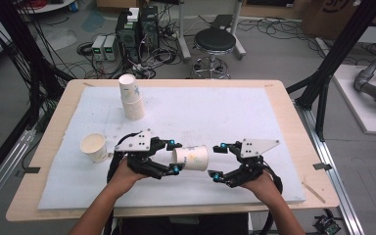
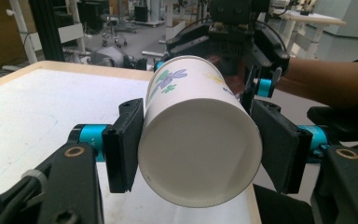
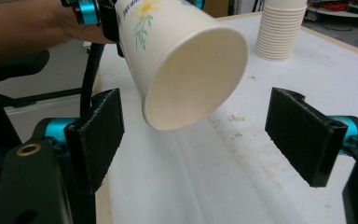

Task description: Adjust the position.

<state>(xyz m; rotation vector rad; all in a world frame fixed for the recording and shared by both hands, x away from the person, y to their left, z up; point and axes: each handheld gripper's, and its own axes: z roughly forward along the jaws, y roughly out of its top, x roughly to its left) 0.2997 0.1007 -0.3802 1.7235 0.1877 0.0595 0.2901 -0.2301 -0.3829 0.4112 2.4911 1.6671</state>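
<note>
My left fingers [image 2: 200, 149] grip the paper cup [image 2: 198, 140] sideways. My right fingers [image 3: 209, 140] stand open; I should close gently on its rim, avoiding crushing.

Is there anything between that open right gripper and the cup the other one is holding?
Nothing visible. The cup, clamped sideways in the left gripper, points its open mouth at the right gripper, whose jaws stand wide with only bare white mat below.

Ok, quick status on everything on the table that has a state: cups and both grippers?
Held paper cup: on its side in the air, mouth toward the right gripper.
Left gripper: shut on the held paper cup.
Right gripper: open, jaws apart from the cup's mouth.
Cup stack: upright, leaning slightly.
Single cup: standing alone, mouth up, tilted.
</note>
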